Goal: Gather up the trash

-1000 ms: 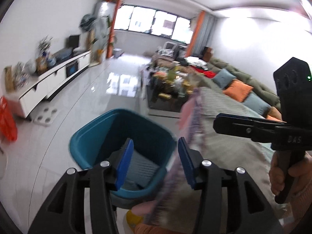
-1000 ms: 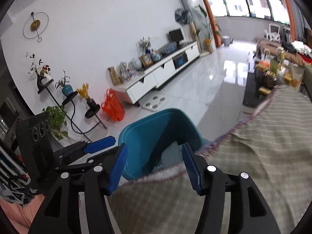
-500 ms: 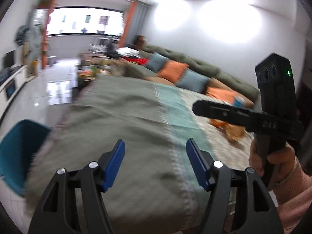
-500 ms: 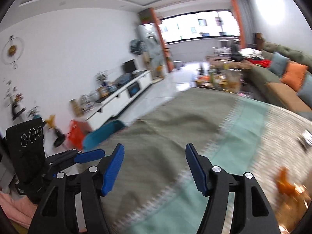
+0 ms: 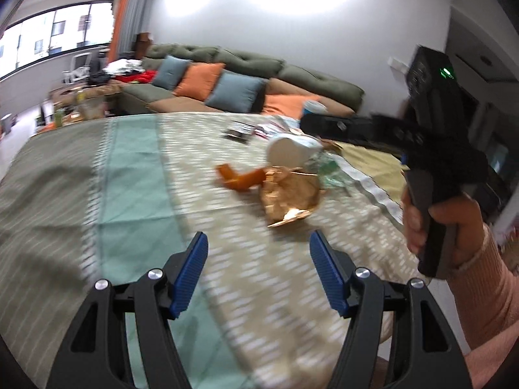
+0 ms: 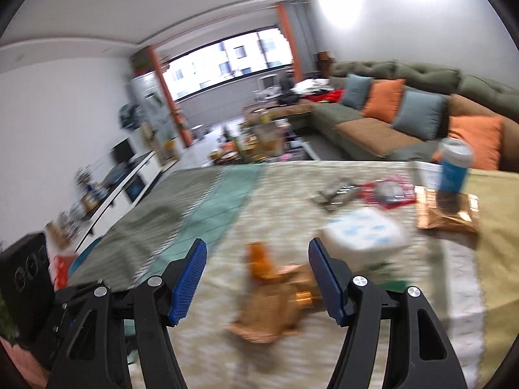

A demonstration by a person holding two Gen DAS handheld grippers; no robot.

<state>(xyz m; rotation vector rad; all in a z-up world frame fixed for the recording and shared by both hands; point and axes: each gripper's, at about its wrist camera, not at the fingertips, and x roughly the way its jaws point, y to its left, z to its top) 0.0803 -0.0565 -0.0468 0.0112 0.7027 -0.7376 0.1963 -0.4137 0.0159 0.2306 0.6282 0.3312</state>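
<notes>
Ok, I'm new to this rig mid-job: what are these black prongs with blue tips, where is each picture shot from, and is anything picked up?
The prongs are two hand-held grippers; each picture comes from a camera on one of them, looking forward between its fingers. The left gripper and right gripper are both open and hold nothing. In the left view, the person's right hand grips the other tool. On the tablecloth lie a crumpled gold wrapper, an orange scrap, a white pack and, further back, a blue can.
</notes>
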